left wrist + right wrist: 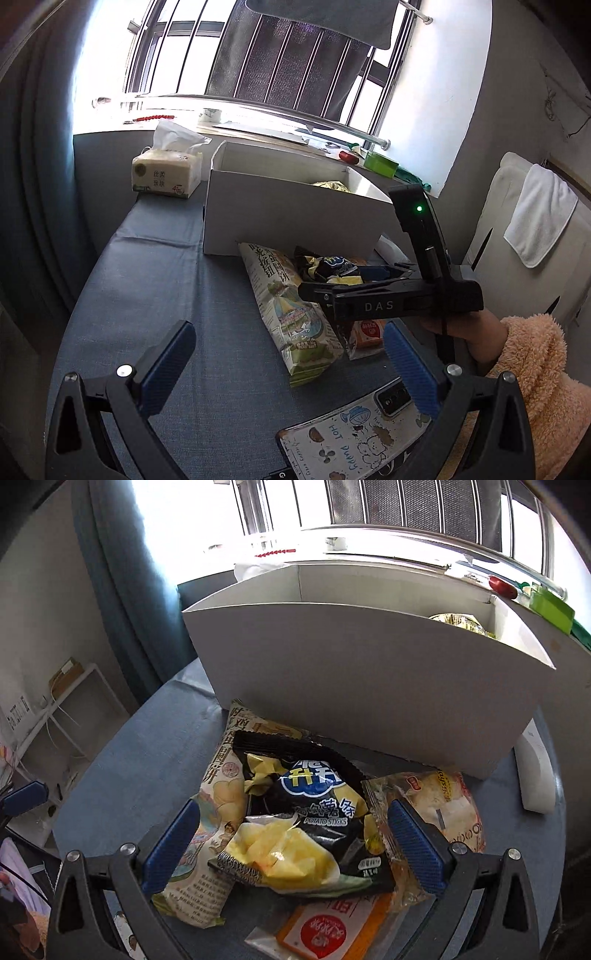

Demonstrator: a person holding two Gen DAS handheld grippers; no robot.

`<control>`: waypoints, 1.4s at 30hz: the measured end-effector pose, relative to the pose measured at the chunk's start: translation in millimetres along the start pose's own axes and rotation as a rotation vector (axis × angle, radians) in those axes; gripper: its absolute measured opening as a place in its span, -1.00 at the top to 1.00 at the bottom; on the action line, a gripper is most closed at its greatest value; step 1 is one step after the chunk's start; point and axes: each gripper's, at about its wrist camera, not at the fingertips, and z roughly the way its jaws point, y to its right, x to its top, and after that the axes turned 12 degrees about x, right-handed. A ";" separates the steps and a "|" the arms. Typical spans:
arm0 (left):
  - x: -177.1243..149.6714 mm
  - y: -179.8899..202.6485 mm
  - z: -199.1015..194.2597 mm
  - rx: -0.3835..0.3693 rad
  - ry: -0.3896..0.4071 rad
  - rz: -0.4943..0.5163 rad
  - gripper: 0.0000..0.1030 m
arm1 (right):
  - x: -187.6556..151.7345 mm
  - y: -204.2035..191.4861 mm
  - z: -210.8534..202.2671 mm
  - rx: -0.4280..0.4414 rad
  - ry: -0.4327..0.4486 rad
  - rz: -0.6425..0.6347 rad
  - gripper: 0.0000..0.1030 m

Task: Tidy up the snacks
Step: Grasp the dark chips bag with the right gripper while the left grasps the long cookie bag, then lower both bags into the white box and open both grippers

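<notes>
A pile of snacks lies on the blue cloth in front of a white box (288,214) (369,672). On top is a black potato sticks bag (314,812) (325,266), resting across a long cream and green bag (291,314) (210,812). An orange pack (332,926) (367,332) and a clear wrapped pastry (443,805) lie beside them. My right gripper (291,845) (343,278) is open, its blue fingers on either side of the black bag. My left gripper (291,369) hangs open over the cloth, short of the pile. A yellow snack (332,185) (461,622) sits inside the box.
A tissue pack (166,173) stands left of the box. A phone (354,432) in a cartoon case lies under my left gripper. A white device (535,771) lies right of the pile. A peach fleece sleeve (528,369) holds the right gripper. The cluttered windowsill runs behind the box.
</notes>
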 end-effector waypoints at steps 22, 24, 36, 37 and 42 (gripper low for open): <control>18.6 43.4 79.0 0.052 -0.131 0.158 -1.00 | -61.5 -0.2 -138.2 0.189 0.336 0.120 -0.18; 22.9 50.5 97.3 0.075 -0.163 0.176 -1.00 | -70.8 -0.2 -149.4 0.177 0.367 0.142 -0.18; 28.0 45.5 147.4 0.106 -0.293 0.205 -0.14 | -113.1 22.4 -169.7 0.164 0.396 0.257 -0.18; 28.6 42.2 143.8 0.093 -0.288 0.200 0.09 | -114.0 23.2 -169.5 0.166 0.397 0.261 -0.18; 33.0 30.7 104.4 0.035 -0.210 0.193 0.19 | -110.0 22.2 -164.4 0.172 0.399 0.255 -0.18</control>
